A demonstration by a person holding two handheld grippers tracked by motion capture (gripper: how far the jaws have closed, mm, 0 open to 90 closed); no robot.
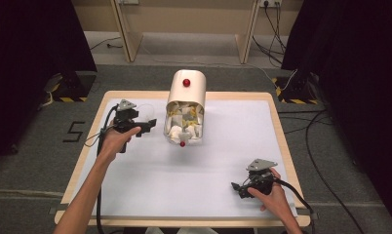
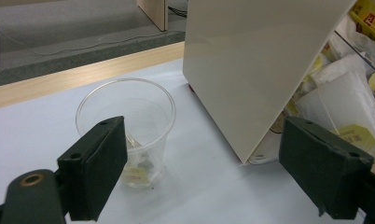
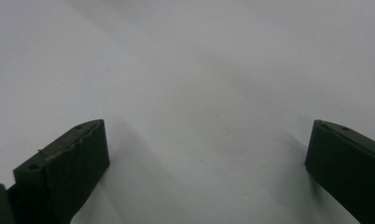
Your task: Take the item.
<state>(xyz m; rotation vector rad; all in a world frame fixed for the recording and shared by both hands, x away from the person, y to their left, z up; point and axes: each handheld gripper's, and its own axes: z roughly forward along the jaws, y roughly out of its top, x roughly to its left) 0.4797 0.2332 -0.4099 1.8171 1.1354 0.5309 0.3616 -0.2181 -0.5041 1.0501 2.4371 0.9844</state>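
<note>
Our left gripper (image 1: 146,125) hangs wide open and empty beside the clear cup (image 2: 128,128) (a tea bag already inside), nearer than our right gripper (image 1: 237,186), also open, to the cream dispenser (image 1: 186,108) on its right.

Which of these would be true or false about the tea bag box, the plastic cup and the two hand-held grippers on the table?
1. The clear plastic cup stands upright with a tea bag at its bottom. True.
2. The left gripper is clamped on the cup. False: its jaws stand wide open, with nothing between them.
3. The cream dispenser box holds many tea bags. True.
4. The knobs on the box are blue. False: the knob on top and the lower one are red.
5. The right gripper holds a tea bag. False: its open jaws face the bare white table mat.
</note>
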